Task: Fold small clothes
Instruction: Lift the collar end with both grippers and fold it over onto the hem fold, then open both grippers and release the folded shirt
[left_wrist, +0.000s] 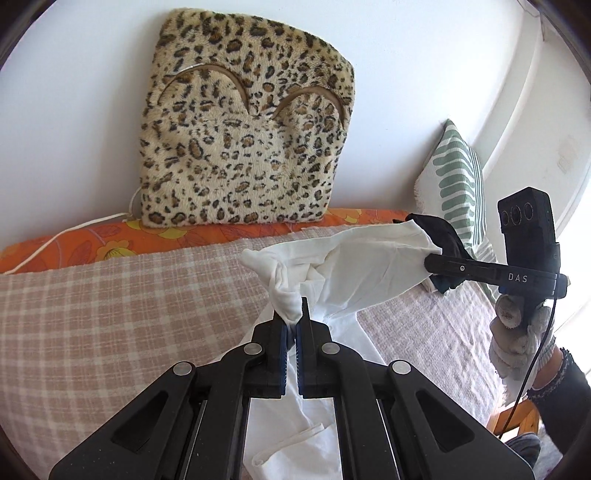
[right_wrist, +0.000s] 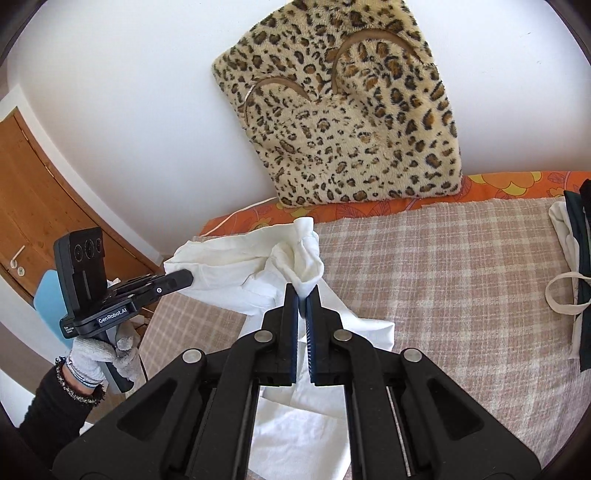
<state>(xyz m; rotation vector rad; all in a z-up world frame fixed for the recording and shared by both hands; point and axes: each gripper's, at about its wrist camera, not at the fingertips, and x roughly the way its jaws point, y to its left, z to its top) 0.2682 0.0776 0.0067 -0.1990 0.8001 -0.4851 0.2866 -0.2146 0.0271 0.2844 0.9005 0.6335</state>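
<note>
White garment (left_wrist: 354, 266) held up off the checked bedspread (left_wrist: 110, 314), stretched between both grippers, lower part hanging down and trailing on the bed under the fingers.

Left gripper (left_wrist: 293, 317): jaws pinched tight on a bunched corner of the fabric, cloth bulging out above the tips. Right gripper (right_wrist: 304, 295): same, clamped on the opposite bunched corner. Each gripper shows side-on in the other's view, fingers buried in the cloth edge. Span between them sags a bit, with folds and creases in the middle.

Both held by gloved hands: right hand (left_wrist: 517, 332) has a grey-white knit glove, beaded bracelet, dark sleeve; left hand (right_wrist: 99, 354) looks the same.

Dark cloth (left_wrist: 443, 236) sits behind the garment at the right gripper, seen from the left wrist view; cannot tell if it's touching. Right wrist view shows a stack of pale and dark clothes (right_wrist: 576, 258) near the right edge of the bed, well apart from the garment.

Behind: orange floral sheet (left_wrist: 110, 243) along the bed edge, leopard-print cushion (left_wrist: 243, 122) leaning upright against the white wall (left_wrist: 74, 92), green-striped pillow (left_wrist: 458, 173) to its right. Wooden door (right_wrist: 44, 192) on the left of the right wrist view.
</note>
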